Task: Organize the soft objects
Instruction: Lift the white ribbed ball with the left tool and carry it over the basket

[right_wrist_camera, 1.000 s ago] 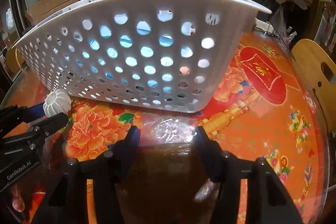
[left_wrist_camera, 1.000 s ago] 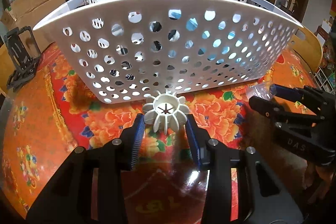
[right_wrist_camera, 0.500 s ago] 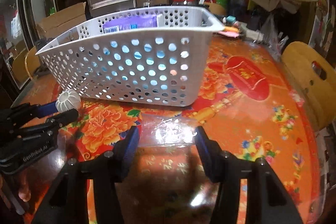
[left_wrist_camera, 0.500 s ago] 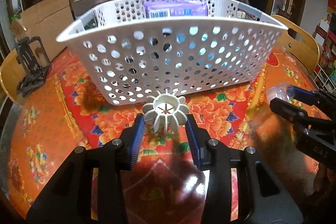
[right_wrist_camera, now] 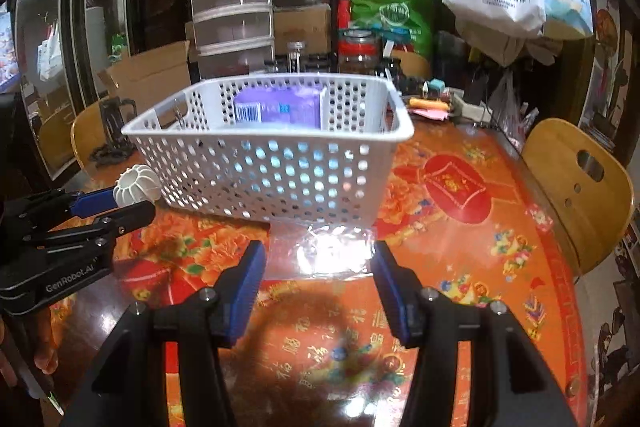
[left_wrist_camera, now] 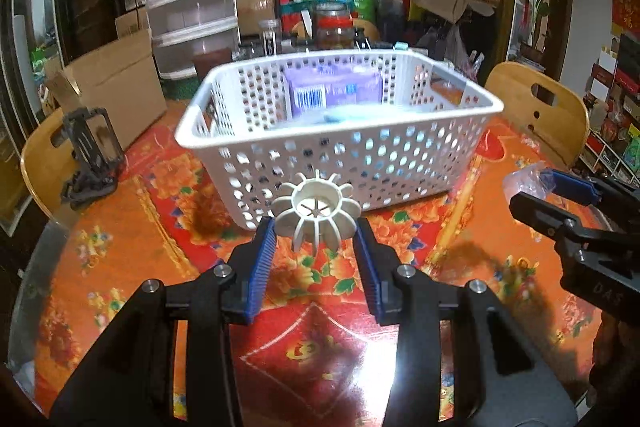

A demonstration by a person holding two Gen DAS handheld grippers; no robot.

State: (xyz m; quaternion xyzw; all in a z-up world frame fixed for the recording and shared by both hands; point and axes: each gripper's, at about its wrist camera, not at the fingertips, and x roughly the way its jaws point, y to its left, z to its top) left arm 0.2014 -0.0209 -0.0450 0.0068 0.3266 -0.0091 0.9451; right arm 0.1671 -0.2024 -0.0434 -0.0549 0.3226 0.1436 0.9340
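My left gripper [left_wrist_camera: 315, 227] is shut on a white ribbed ball [left_wrist_camera: 316, 215], held above the table in front of a white perforated basket [left_wrist_camera: 340, 159]. The ball also shows in the right wrist view [right_wrist_camera: 136, 184]. My right gripper [right_wrist_camera: 320, 255] is shut on a clear plastic packet [right_wrist_camera: 334, 253], which also shows in the left wrist view [left_wrist_camera: 524, 181]. The basket [right_wrist_camera: 272, 167] holds a purple pack [left_wrist_camera: 334, 93] standing at its far wall and something pale blue, blurred.
The table [left_wrist_camera: 120, 267] has an orange flowered cover. A black phone stand [left_wrist_camera: 94, 151] sits at the left. Wooden chairs [right_wrist_camera: 580, 183] stand at both sides. Cardboard box [left_wrist_camera: 116, 75], drawer tower [left_wrist_camera: 192, 7], jars and bags crowd the back edge.
Both grippers have lifted and pulled back from the basket with their objects held. The basket's inside now shows from above.
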